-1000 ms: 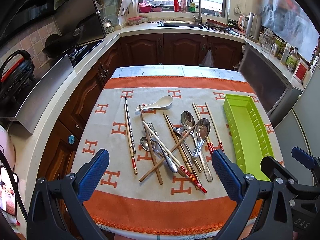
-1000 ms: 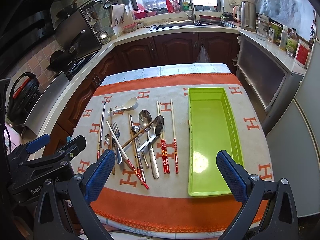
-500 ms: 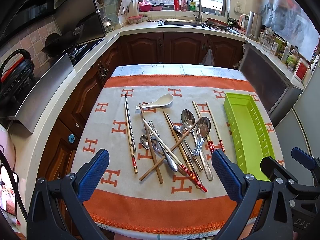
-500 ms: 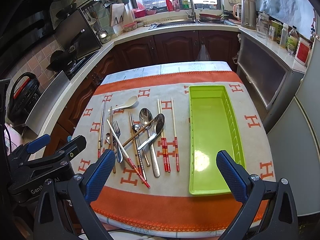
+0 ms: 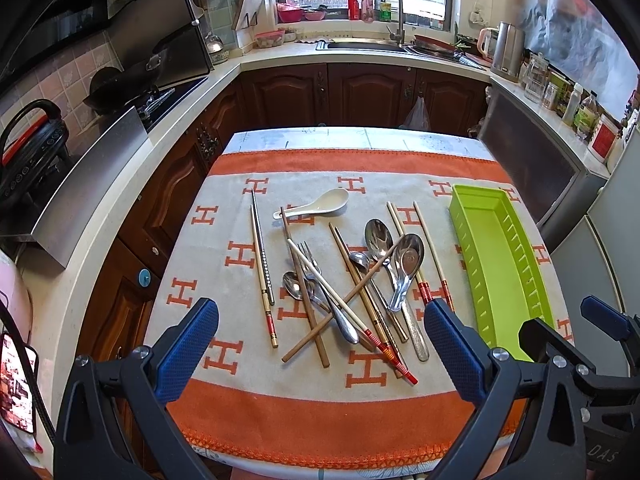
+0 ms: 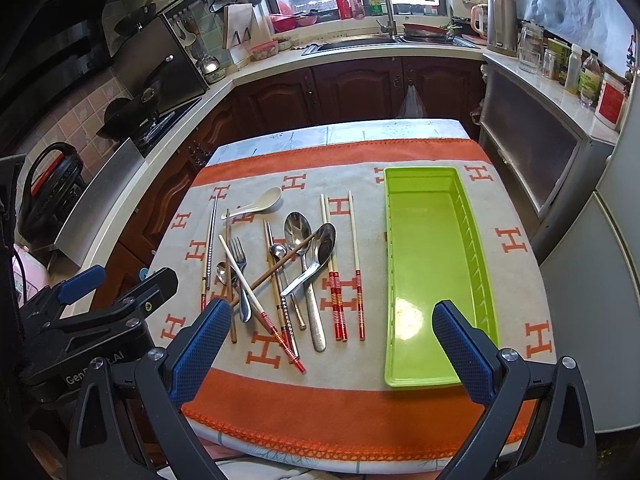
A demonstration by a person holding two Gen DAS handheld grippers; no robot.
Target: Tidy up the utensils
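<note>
Both claws are held wide apart and empty at the near edge of the table: the left gripper [image 5: 320, 346] before the utensil pile, the right gripper [image 6: 340, 340] before the near end of the green tray [image 6: 424, 381]. Nothing has yet been placed in the tray, so the task is judged to be at its start.

The first pick is best taken from what lies free. Just left of the tray, the red-banded chopsticks [image 6: 357, 260] lie straight and nearly parallel to it, with nothing across them; they could be closed upon at the banded near ends and carried the short way over. Farther left of the tray the pile is crossed: a brown chopstick [image 5: 340, 304] lies slantwise over the spoons, and a white chopstick [image 5: 344, 304] crosses the fork [image 5: 310, 260]. Pieces on top should be lifted first, lest those beneath be dragged.

Counted from the tray leftward and near to far: three red-banded chopsticks beside the tray; two large metal spoons [image 6: 316, 248]; what look like two smaller metal spoons, partly hidden; one fork; several crossed chopsticks whose number cannot be told with certainty; one pair lying apart at the far left [image 5: 260, 256]. Farthest from the near edge lies one white ceramic spoon [image 5: 316, 206]. One tray is present.
</note>
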